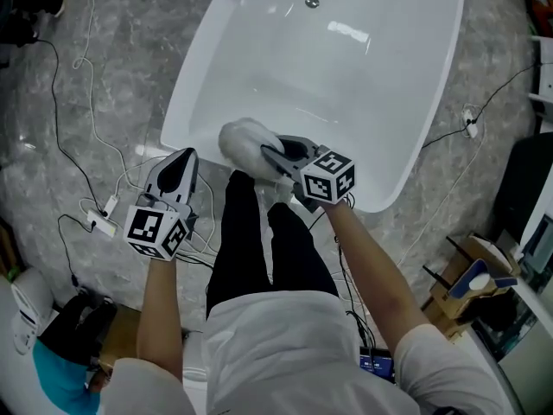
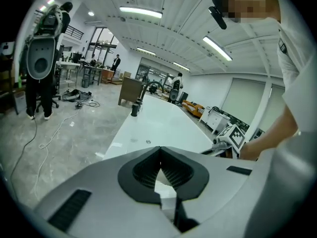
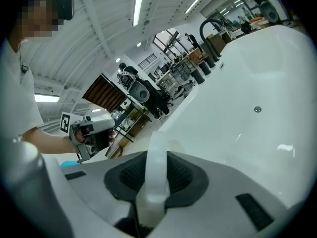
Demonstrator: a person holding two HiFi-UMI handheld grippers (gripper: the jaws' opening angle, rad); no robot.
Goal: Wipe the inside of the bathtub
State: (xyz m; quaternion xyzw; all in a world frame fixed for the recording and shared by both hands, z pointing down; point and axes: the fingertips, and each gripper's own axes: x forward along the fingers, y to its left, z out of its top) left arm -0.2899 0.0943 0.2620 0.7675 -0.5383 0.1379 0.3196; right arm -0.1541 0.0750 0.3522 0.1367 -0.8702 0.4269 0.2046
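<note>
While my right tool (image 1: 275,156) is clamping a pale strip (image 3: 154,172), apparently the strap of the fluffy white wiping pad (image 1: 244,141), the pad is sitting at the near rim of the bathtub (image 1: 389,102), above the basin rather than down on its floor. My left tool (image 1: 183,156) is hanging with its jaws together on nothing, left of the tub, over the marble floor (image 1: 69,85).

Hazards, as I am judging them:
- I am gripping only the thin strip, so pressing against the slick tub wall could twist the pad or pull the strip out of the jaws.
- Cables (image 1: 82,158) are lying on the floor near my left side, and a step along the tub could snag them.
- Reaching for the far end means leaning well over the rim.

The head view is showing the pad's bulk and its place at the rim. The right gripper view is showing only the strip between the jaws, plus the round fitting (image 3: 257,109) on the tub wall. Only the left gripper view is confirming that the left jaws are meeting with nothing between them.
</note>
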